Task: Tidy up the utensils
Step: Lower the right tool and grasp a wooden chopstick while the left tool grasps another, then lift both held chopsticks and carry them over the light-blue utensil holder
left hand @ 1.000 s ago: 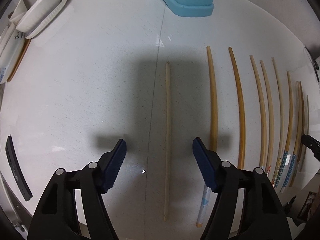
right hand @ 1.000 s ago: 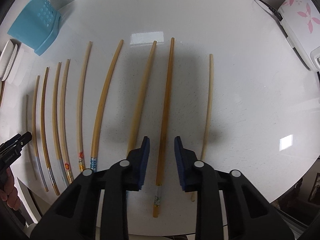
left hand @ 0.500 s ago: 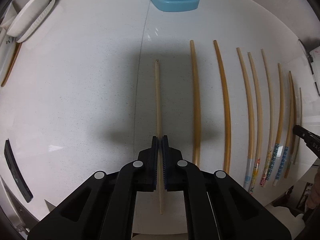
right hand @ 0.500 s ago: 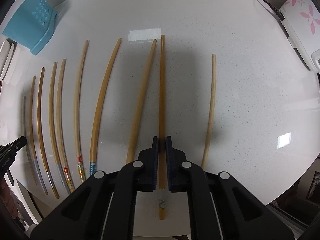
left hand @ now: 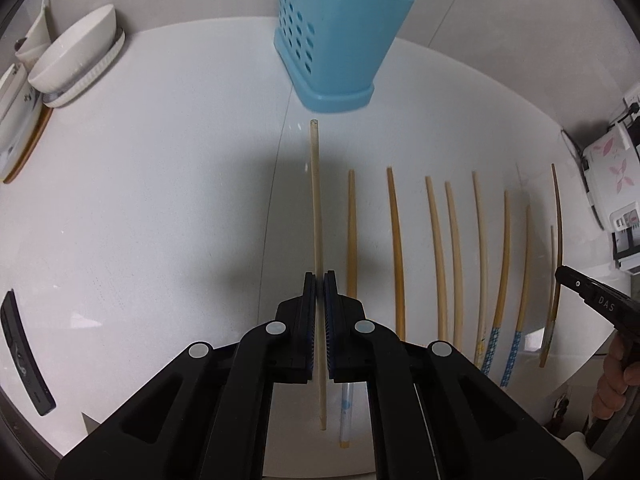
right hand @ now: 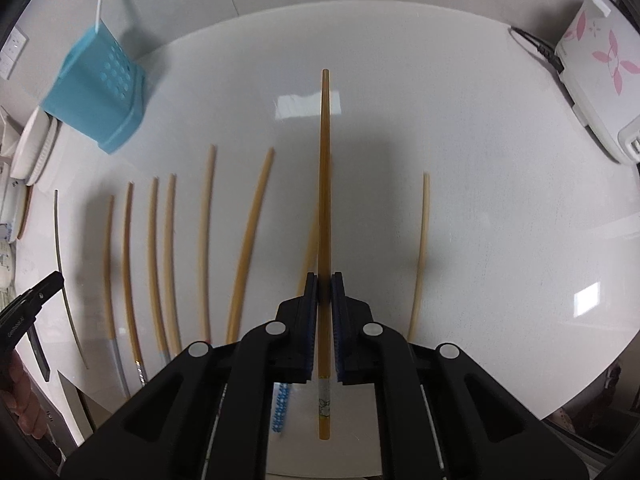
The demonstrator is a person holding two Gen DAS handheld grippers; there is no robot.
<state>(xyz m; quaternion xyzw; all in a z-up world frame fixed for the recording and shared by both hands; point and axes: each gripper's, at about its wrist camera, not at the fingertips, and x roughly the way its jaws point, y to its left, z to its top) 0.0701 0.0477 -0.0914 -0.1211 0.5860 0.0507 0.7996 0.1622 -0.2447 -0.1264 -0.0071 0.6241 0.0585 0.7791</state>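
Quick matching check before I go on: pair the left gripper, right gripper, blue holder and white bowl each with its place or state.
Things:
1. left gripper
2. right gripper
3. blue utensil holder
4. white bowl

States or places:
A. stacked with dishes at the table's far left edge
B. shut on the pale chopstick
C. upright at the far side of the table, perforated wall
D. shut on the darker amber chopstick

Pairs: 1-B, 2-D, 3-C, 4-A
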